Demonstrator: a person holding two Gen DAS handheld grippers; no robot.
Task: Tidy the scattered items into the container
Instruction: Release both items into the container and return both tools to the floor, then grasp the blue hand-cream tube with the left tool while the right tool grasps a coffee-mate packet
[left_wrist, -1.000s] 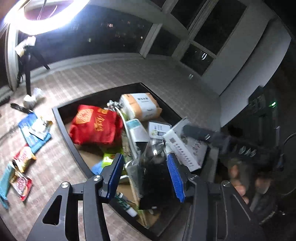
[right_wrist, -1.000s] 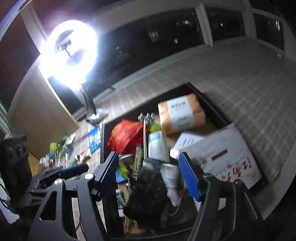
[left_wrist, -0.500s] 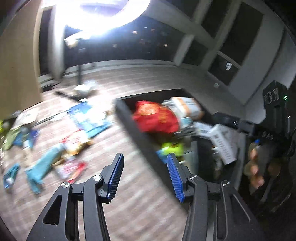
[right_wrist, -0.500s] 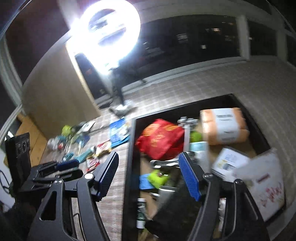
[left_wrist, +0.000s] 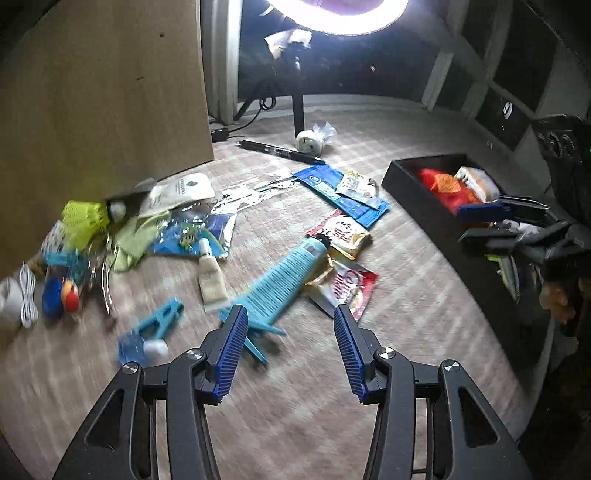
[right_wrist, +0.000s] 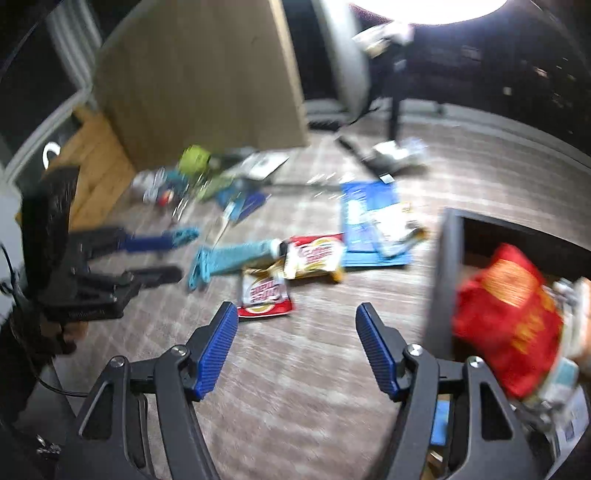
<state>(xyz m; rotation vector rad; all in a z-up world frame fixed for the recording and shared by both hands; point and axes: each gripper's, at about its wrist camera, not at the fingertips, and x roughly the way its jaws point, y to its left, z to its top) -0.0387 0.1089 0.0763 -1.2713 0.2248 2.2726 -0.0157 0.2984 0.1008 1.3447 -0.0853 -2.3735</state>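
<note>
Above the floor (left_wrist: 295, 424), both grippers are empty. The left gripper (left_wrist: 288, 347) has its fingers spread over the tail end of a light-blue tube (left_wrist: 280, 280). The right gripper (right_wrist: 297, 347) is closing its fingers, with nothing between them. Scattered packets (right_wrist: 264, 291) lie near the tube; the black container (right_wrist: 441, 280) sits to their right, holding a red bag (right_wrist: 509, 325).

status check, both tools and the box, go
Left tool open, empty. Right tool empty, closing slightly. Black box part filled; teal tube nearest. Nothing blocking.
</note>
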